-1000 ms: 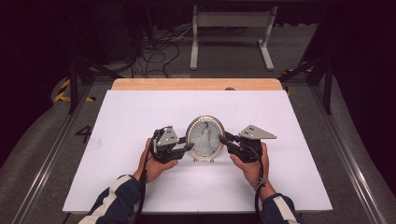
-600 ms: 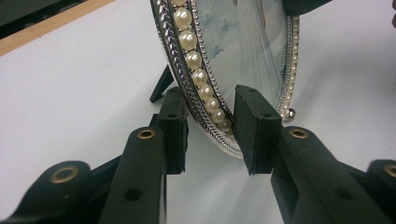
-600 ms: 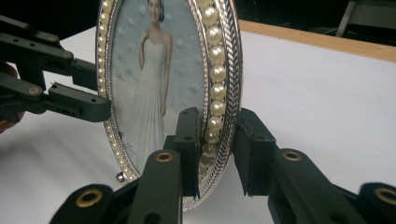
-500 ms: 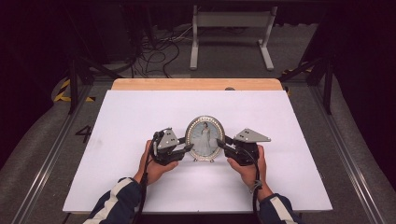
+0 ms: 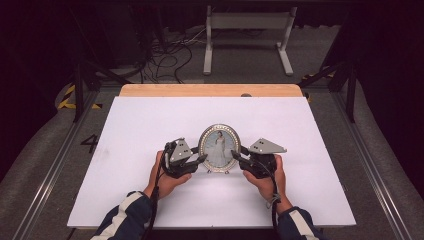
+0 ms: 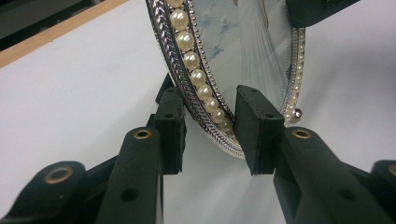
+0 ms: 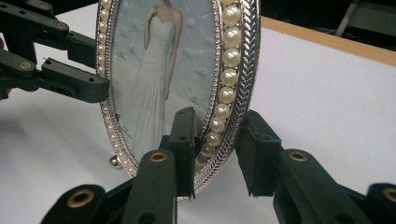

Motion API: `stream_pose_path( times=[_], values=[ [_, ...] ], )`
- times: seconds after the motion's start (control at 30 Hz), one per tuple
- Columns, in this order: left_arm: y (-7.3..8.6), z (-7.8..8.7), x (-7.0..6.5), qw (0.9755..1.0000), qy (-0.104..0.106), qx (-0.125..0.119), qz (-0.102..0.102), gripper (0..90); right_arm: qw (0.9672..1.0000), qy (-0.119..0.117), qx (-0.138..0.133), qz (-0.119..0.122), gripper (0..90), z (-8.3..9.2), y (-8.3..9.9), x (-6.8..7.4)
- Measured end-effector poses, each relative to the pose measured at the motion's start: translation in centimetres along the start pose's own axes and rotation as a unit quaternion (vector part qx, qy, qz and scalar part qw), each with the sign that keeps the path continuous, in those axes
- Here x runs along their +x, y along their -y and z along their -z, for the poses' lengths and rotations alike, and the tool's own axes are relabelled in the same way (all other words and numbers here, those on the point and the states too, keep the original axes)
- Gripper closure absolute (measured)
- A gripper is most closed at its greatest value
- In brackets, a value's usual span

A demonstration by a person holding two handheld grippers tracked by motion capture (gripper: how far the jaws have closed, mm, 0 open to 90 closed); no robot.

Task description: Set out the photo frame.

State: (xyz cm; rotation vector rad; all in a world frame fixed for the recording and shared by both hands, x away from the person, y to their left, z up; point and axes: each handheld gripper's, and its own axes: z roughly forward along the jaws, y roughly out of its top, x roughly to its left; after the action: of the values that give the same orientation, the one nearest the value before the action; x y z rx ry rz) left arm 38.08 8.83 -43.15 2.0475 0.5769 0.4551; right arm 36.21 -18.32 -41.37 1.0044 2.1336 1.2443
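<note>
Now both hands unmoved, left gripper and right gripper jaws just widened, loosely straddling the upright oval frame's rim, pads off it.

In the left gripper view the oval picture frame is cut off by the top edge, and the pad of one finger hides part of its lower rim. In the right gripper view its top is cut off too; whether the pads there touch the rim cannot be told.
</note>
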Motion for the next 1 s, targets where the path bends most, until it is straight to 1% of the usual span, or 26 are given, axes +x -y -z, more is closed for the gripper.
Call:
stream_pose_path(
  times=[0.17,0.37,0.6,0.67,0.8,0.87,0.9,0.97,1.0],
  values=[
    [-0.1,0.0,0.0,1.0000,-0.003,0.001,-0.006,63.2,1.0000,-0.004,0.005,0.003,67.8,0.2,-0.1,-0.1],
    [-0.1,0.1,0.0,0.9999,-0.006,0.001,-0.015,62.4,0.9996,0.001,0.013,0.025,67.8,0.4,-0.2,0.0],
    [-0.2,0.8,0.0,0.9995,-0.009,0.001,-0.029,61.1,0.9992,0.002,0.014,0.036,67.1,0.8,-0.3,0.1],
    [-0.3,1.0,0.0,0.9995,-0.007,-0.002,-0.030,60.7,0.9991,0.002,0.016,0.040,66.1,0.9,-0.3,0.2],
    [-0.3,1.3,0.1,0.9991,-0.007,0.003,-0.041,58.2,0.9990,-0.002,0.018,0.040,65.5,1.2,-0.3,0.1],
    [-0.3,1.6,0.1,0.9990,-0.006,0.002,-0.043,56.4,0.9989,0.000,0.015,0.044,64.8,1.3,-0.3,0.1],
    [-0.3,1.7,0.1,0.9990,-0.007,0.003,-0.045,55.1,0.9989,-0.003,0.014,0.045,64.0,1.4,-0.3,0.1],
    [-0.3,1.8,0.1,0.9989,-0.005,0.003,-0.046,52.5,0.9986,-0.002,0.018,0.050,63.5,1.6,-0.3,0.1],
    [-0.3,1.9,0.1,0.9987,-0.003,0.004,-0.050,52.5,0.9985,-0.001,0.018,0.052,63.3,1.6,-0.3,0.2]
  ],
)
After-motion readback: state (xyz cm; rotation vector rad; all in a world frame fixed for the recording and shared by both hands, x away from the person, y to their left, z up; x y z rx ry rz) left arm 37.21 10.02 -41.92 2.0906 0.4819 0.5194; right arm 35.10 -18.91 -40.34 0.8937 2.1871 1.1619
